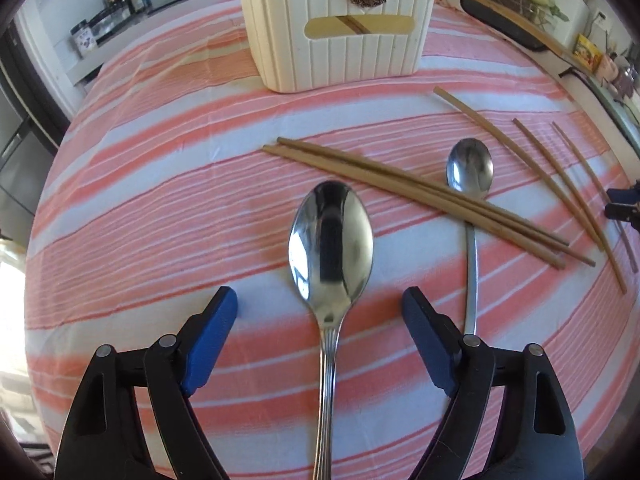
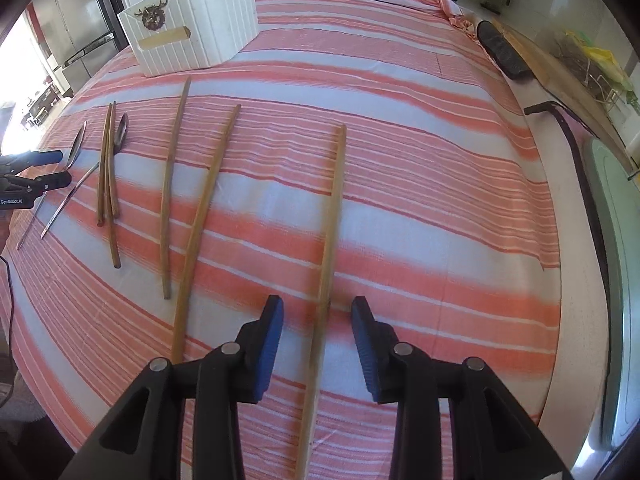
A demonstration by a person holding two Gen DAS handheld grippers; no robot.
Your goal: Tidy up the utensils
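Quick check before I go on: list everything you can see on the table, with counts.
spoons: two, silver; one between the left tongs, the other beside it, its handle under the crossed chopsticks
crossed chopsticks: apparently three, brown, mid-table
loose chopsticks: three, brown, apart; two side by side, one between the right tongs
holder box: one, white with gold emblem, far end
cloth: one, pink-and-white striped, covering the table
left tongs: black and blue, open
right tongs: black and blue, open
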